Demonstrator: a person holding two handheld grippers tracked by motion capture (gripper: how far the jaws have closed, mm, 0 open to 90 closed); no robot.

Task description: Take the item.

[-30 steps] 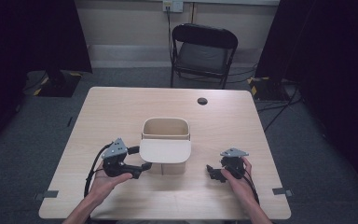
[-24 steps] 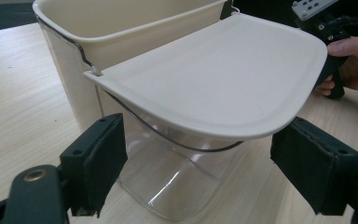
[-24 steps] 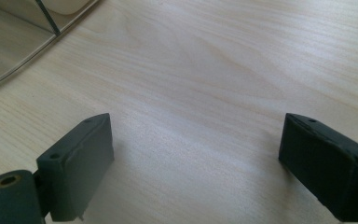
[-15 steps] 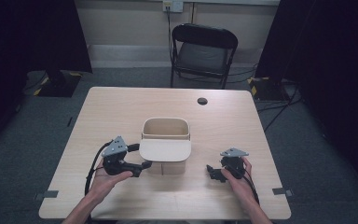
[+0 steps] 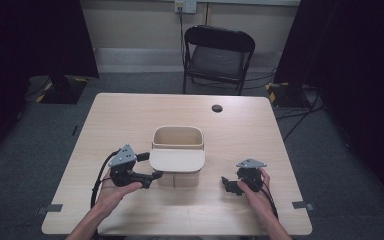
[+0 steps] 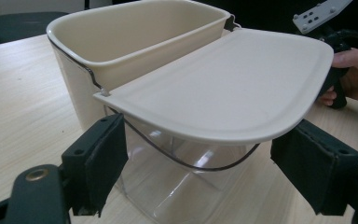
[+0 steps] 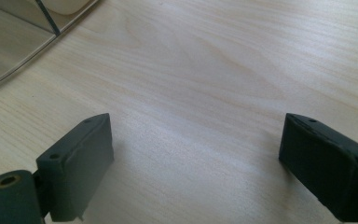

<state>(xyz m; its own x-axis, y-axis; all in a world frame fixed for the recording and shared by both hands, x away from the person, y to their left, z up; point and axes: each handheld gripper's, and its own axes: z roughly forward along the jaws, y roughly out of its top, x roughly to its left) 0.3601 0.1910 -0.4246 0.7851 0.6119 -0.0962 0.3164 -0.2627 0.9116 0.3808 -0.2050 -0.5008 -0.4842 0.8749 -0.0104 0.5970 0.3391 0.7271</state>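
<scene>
While both grippers rest spread apart, the cream bin [image 5: 177, 154] sits just beside the left gripper [image 5: 155, 176] (right gripper [image 5: 226, 183] farther off), its lid [image 5: 177, 160] pointing toward the person.

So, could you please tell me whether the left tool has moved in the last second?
No; the left tool sits beside the cream container, as before.

Black folding chair [image 5: 218, 55] behind table [image 5: 125, 120]; dark round grommet [image 5: 217, 108] near far edge.

Cream bin [image 5: 177, 142] w/ cream lid [image 5: 177, 160] and clear base — pale wood-grain table [image 5: 130, 115], black claws.
</scene>
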